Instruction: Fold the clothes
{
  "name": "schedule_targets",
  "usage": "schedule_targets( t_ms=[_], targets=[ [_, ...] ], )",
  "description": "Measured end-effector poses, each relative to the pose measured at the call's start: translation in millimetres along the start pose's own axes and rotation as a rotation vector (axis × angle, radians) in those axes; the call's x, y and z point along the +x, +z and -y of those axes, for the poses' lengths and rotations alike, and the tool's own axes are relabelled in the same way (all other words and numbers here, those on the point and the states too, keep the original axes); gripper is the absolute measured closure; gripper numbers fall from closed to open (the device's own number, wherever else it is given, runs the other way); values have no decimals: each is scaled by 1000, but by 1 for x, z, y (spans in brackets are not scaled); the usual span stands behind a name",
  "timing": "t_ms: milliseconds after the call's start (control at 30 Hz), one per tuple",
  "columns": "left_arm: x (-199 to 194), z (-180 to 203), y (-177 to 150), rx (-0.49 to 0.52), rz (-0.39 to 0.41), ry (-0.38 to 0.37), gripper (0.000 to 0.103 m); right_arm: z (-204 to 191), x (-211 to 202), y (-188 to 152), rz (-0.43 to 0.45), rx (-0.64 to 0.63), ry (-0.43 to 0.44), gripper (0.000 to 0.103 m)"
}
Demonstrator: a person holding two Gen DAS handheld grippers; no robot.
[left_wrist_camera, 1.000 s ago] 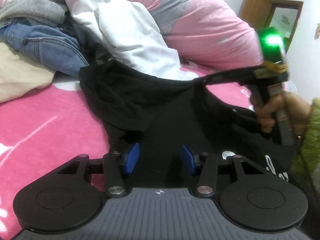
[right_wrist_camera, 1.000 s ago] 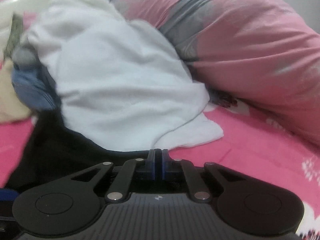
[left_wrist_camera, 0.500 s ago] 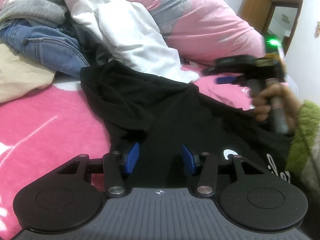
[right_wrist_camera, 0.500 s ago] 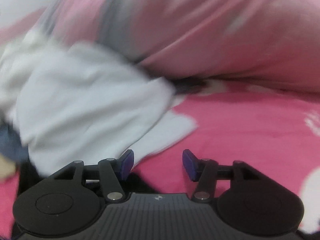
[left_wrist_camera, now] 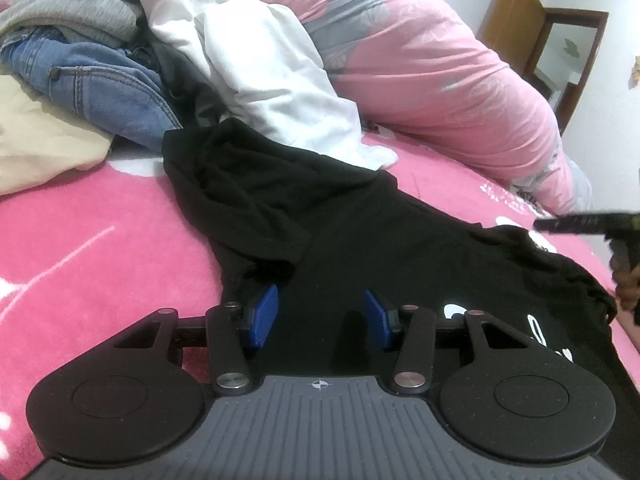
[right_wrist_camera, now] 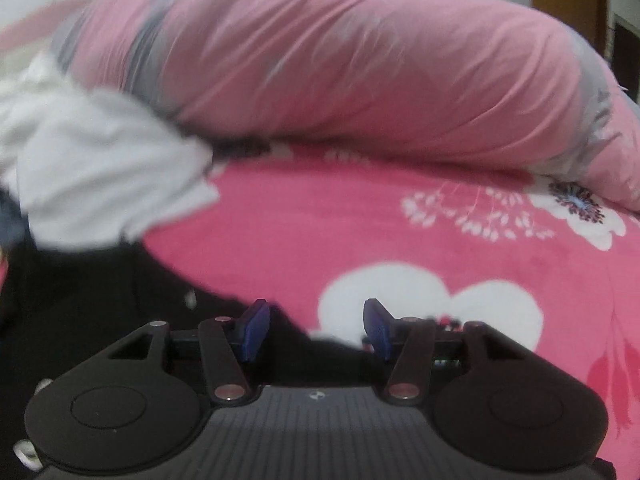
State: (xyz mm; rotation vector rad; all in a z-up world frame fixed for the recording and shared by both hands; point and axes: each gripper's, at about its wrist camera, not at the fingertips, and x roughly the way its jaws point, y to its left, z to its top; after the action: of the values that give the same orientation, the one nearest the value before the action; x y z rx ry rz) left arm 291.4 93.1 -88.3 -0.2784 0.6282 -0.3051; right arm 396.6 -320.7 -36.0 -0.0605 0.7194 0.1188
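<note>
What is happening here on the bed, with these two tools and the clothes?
A person is folding a black T-shirt spread on the pink bedsheet. The left gripper hovers open over the shirt. The right gripper, jaws just opened, holds nothing and sits at the shirt's edge. A pile of unfolded clothes waits behind.

Even, soft indoor light; no glare. Left view sharp, edges fisheye-bent. Right view motion-blurred, worst at white cloth (right_wrist_camera: 100,168).
</note>
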Motion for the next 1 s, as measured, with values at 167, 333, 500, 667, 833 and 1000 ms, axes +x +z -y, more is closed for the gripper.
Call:
schedule_targets(
  t_ms=[167, 333, 500, 667, 833, 1000],
  targets=[
    [1, -2, 0, -8, -1, -7, 55, 7, 19, -2, -8, 44, 32, 53],
    [2, -1, 0, -7, -3, -8, 55, 9, 30, 0, -36, 86, 106, 60],
    [2, -2, -1, -8, -1, -9, 55, -6, 45, 1, -111, 19, 19, 98],
    [2, -1, -1, -3, -1, -6, 55, -11, 37, 8, 30, 72, -58, 99],
    [2, -1, -1, -3, -1, -7, 55, -13, 64, 1, 17, 106, -122, 99],
    [2, -1, -1, -2, -1, -6, 55, 8, 69, -3, 25, 286, -85, 91]
  ],
)
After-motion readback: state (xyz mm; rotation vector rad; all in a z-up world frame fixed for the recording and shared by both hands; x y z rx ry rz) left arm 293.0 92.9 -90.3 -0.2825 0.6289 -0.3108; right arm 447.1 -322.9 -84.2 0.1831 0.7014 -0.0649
